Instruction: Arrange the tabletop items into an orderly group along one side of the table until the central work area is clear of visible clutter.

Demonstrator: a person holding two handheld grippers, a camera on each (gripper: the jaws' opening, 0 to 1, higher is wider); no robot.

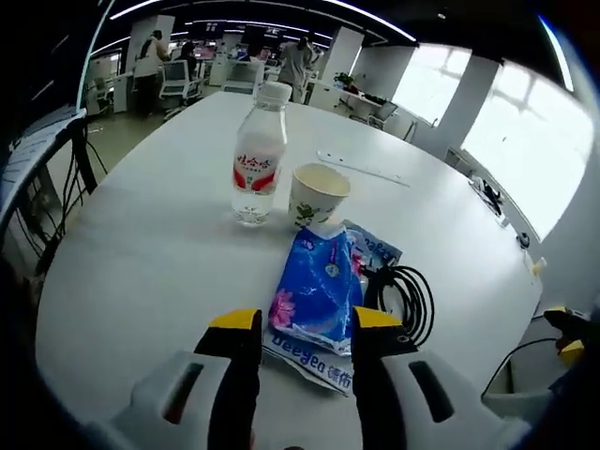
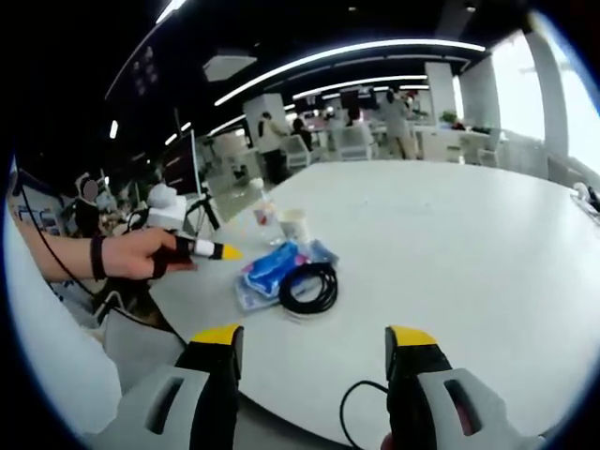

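Your left claw (image 1: 305,328) is spread wide around the near end of the glossy blue packet (image 1: 317,289), jaws flanking it, not clamped. Packet lies beside a coiled black cable (image 1: 405,298), behind them a paper cup (image 1: 318,194) and clear bottle (image 1: 259,157), all clustered on the white worktop (image 1: 141,253). Your right claw (image 2: 314,339) is wide open, empty, over the worktop edge.

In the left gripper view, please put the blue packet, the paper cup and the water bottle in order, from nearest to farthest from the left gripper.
1. Blue packet: nearest the left gripper, its near end between the open jaws.
2. Paper cup: just beyond the packet's far end.
3. Water bottle: left of the cup; its base looks about level with the cup's, too close to call.
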